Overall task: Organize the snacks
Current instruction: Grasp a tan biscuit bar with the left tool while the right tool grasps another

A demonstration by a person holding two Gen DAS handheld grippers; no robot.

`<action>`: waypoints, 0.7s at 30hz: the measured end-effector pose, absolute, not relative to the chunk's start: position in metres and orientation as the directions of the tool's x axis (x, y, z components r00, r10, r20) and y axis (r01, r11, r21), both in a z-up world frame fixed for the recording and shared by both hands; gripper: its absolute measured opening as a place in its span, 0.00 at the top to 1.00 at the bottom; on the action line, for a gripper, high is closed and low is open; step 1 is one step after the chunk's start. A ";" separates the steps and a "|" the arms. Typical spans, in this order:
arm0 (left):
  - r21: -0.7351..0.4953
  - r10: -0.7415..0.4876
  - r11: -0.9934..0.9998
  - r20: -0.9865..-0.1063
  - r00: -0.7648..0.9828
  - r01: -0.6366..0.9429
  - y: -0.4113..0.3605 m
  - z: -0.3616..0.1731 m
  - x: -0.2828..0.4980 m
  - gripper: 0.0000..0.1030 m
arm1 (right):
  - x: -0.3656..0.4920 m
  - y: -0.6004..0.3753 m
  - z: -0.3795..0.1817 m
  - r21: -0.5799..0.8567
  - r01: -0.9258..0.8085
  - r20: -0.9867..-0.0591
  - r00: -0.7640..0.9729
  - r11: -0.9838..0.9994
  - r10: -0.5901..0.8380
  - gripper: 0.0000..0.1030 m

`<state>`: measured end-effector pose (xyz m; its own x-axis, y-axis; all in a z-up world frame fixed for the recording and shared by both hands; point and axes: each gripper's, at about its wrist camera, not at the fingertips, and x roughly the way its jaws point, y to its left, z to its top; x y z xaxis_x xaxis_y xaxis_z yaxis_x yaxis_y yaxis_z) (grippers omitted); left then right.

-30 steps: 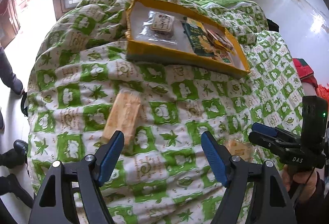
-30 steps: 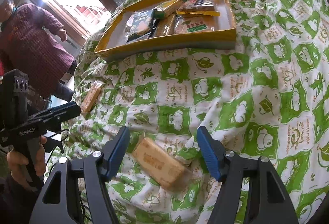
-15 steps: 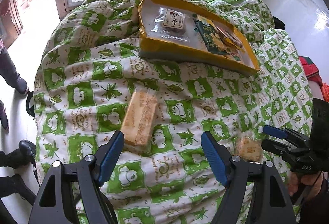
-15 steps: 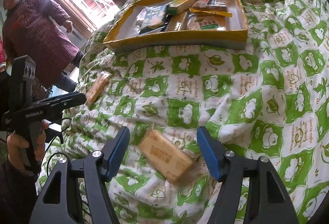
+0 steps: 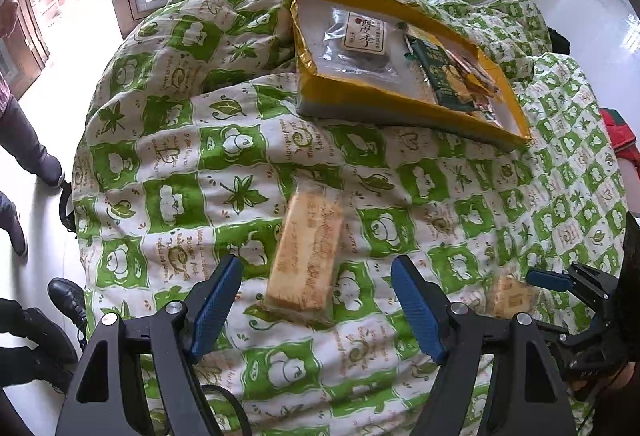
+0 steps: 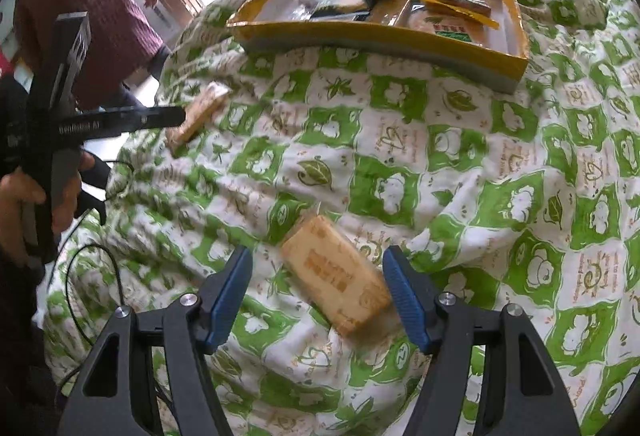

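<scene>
While both sets of fingers stand apart, clamping nothing: left gripper (image 5: 316,310) straddles one tan biscuit pack (image 5: 308,256) on the green quilt (image 5: 180,156); right gripper (image 6: 316,294) straddles another (image 6: 336,272). Yellow tray (image 5: 400,108) of snacks lies beyond.

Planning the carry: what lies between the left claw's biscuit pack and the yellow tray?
Only bare quilt between the biscuit pack and the yellow tray, per the left wrist view.
</scene>
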<state>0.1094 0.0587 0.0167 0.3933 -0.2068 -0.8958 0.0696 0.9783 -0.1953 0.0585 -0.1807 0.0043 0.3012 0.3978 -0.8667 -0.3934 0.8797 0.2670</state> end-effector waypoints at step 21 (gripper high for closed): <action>-0.070 -0.105 0.992 -0.921 0.375 0.105 0.033 -0.007 0.130 0.29 | 0.064 -0.160 -0.023 0.150 -0.424 -0.925 0.259 0.893 0.278 0.35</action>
<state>0.1298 0.0335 -0.0071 0.3747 -0.1046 -0.9212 0.1049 0.9920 -0.0700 0.0641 -0.1598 -0.0226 0.2595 0.2781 -0.9248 -0.4241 0.8932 0.1496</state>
